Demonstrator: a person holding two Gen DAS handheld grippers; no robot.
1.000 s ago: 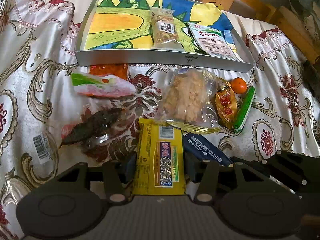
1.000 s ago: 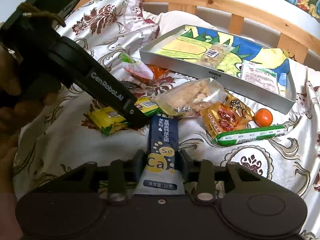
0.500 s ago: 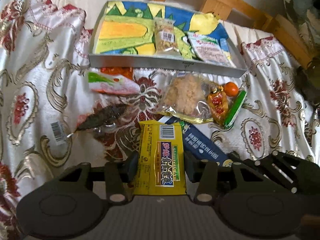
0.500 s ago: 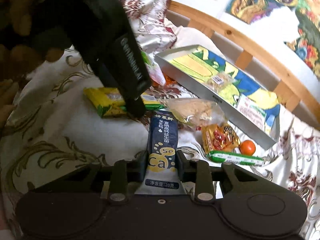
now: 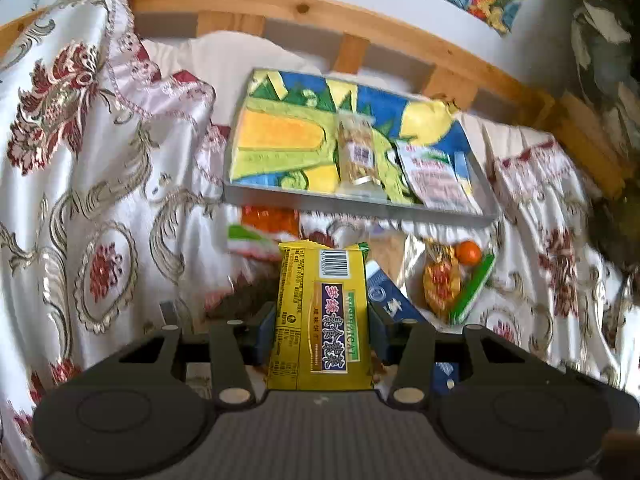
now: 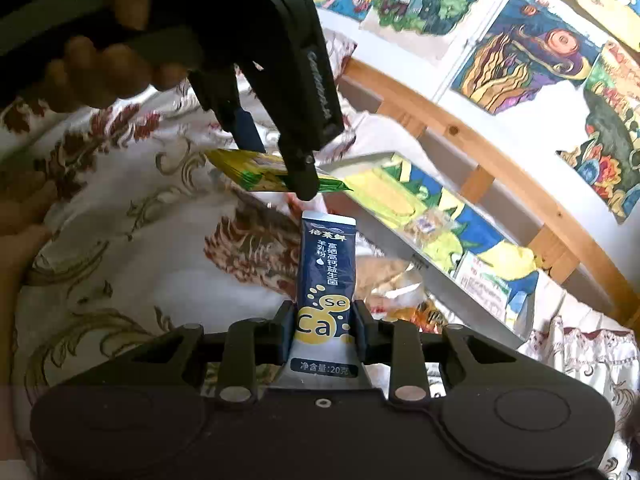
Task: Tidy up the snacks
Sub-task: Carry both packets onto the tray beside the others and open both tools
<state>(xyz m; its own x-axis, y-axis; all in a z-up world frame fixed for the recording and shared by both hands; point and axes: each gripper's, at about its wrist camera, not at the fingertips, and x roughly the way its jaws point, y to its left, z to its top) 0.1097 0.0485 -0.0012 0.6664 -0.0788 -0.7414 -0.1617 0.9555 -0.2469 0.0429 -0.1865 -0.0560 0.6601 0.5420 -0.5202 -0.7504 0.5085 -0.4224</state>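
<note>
My left gripper [image 5: 322, 326] is shut on a yellow snack packet [image 5: 320, 312] and holds it above the bed, short of the grey tray [image 5: 360, 206]. The tray has a colourful painted floor and holds a clear nut bag [image 5: 358, 156] and a white sachet [image 5: 434, 176]. My right gripper [image 6: 325, 330] is shut on a dark blue milk-powder sachet [image 6: 327, 276], lifted off the cloth. In the right wrist view the left gripper [image 6: 296, 172] with the yellow packet [image 6: 260, 170] hangs ahead, before the tray [image 6: 384, 236].
Loose snacks lie on the patterned bedspread [image 5: 100, 200] below the tray: a red-and-green packet [image 5: 256, 240], an orange packet [image 5: 440, 280], a small orange fruit [image 5: 469, 252], a green stick [image 5: 472, 288]. A wooden bed rail [image 5: 360, 36] runs behind the tray.
Both grippers have lifted their packets off the bed and tilted up. The tray now sits farther ahead in both views.
</note>
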